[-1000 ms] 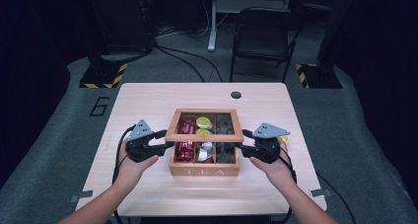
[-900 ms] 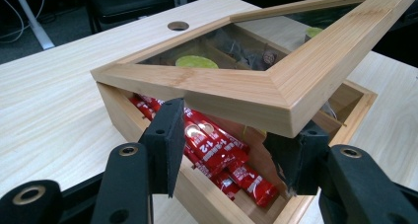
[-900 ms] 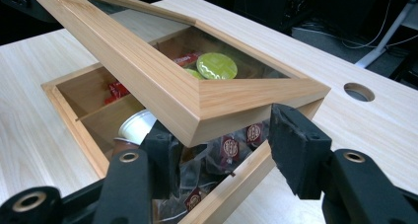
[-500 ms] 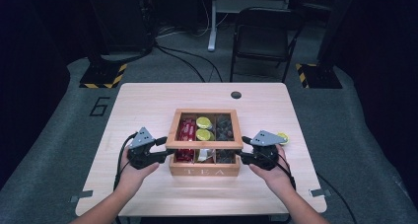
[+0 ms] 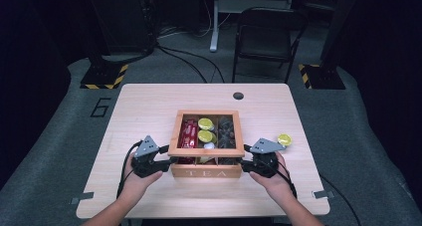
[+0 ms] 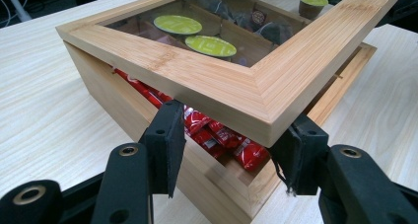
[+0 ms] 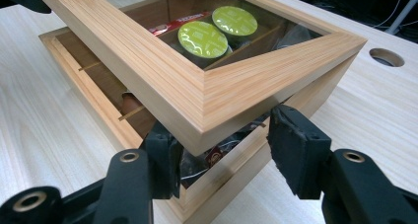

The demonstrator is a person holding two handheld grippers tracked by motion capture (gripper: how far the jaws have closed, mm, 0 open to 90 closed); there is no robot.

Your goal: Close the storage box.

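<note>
A wooden tea box (image 5: 206, 172) marked TEA stands at the table's front middle. Its glass-windowed lid (image 5: 206, 151) is tilted, raised a little at the front over the box (image 6: 123, 103). My left gripper (image 5: 166, 159) is shut on the lid's front left corner (image 6: 246, 93). My right gripper (image 5: 246, 161) is shut on the front right corner (image 7: 207, 95). Through the glass I see red sachets (image 5: 189, 134), green-topped capsules (image 5: 205, 129) and dark tea bags (image 5: 226, 131). Red sachets (image 6: 217, 135) show in the gap under the lid.
One loose green capsule (image 5: 284, 139) lies on the table right of the box. A round cable hole (image 5: 238, 95) sits near the table's far edge. A dark chair (image 5: 268, 37) stands behind the table. Bare wood surrounds the box on every side.
Both hands have sunk with the lid held between them, and its front edge now sits closer to the box. The box itself has not moved.
</note>
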